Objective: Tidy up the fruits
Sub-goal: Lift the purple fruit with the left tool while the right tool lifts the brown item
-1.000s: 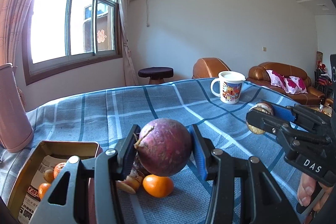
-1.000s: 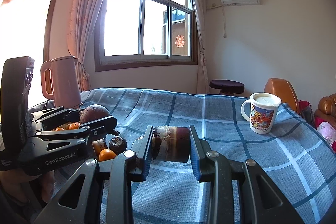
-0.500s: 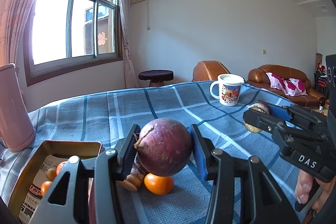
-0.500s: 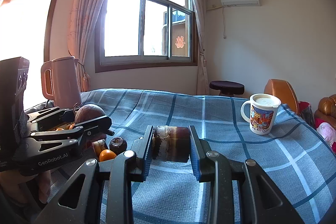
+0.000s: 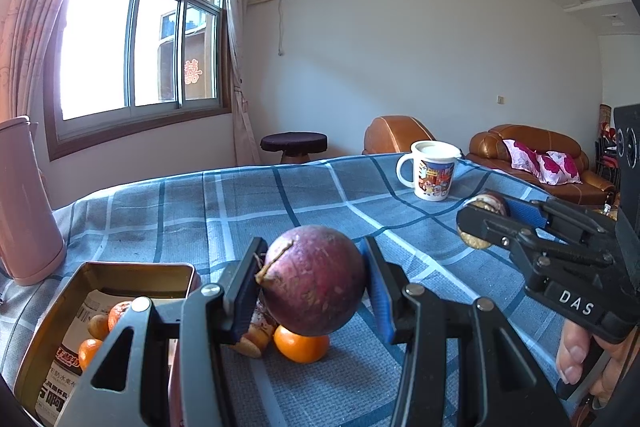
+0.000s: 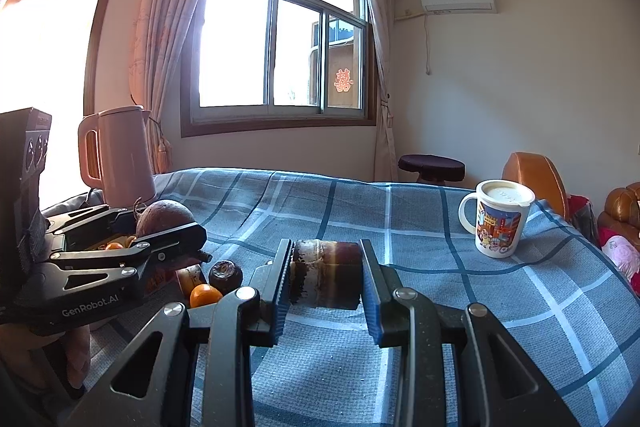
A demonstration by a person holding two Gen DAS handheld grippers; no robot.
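Note:
My left gripper (image 5: 312,253) is shut on a round purple fruit (image 5: 314,281) and holds it above the blue checked cloth (image 5: 248,211). Under it lie an orange (image 5: 301,345) and a brown stub (image 5: 252,341). An open tin box (image 5: 124,273) with small oranges inside sits at the lower left. My right gripper (image 6: 326,253) is shut on a dark brown cylinder piece (image 6: 326,275). In the right wrist view the left gripper (image 6: 168,223) and its purple fruit (image 6: 164,217) are at the left, with an orange (image 6: 205,295) and a dark fruit (image 6: 226,273) below.
A printed white mug (image 6: 498,219) with a lid stands on the cloth at the right. A pink kettle (image 6: 120,155) stands at the far left corner. A stool (image 5: 294,143) and brown sofas (image 5: 532,159) lie beyond the table. A person's fingers (image 5: 572,355) grip the right handle.
In the right wrist view the left gripper with the purple fruit has drifted slightly to the left. The right gripper and its brown piece have stayed still.

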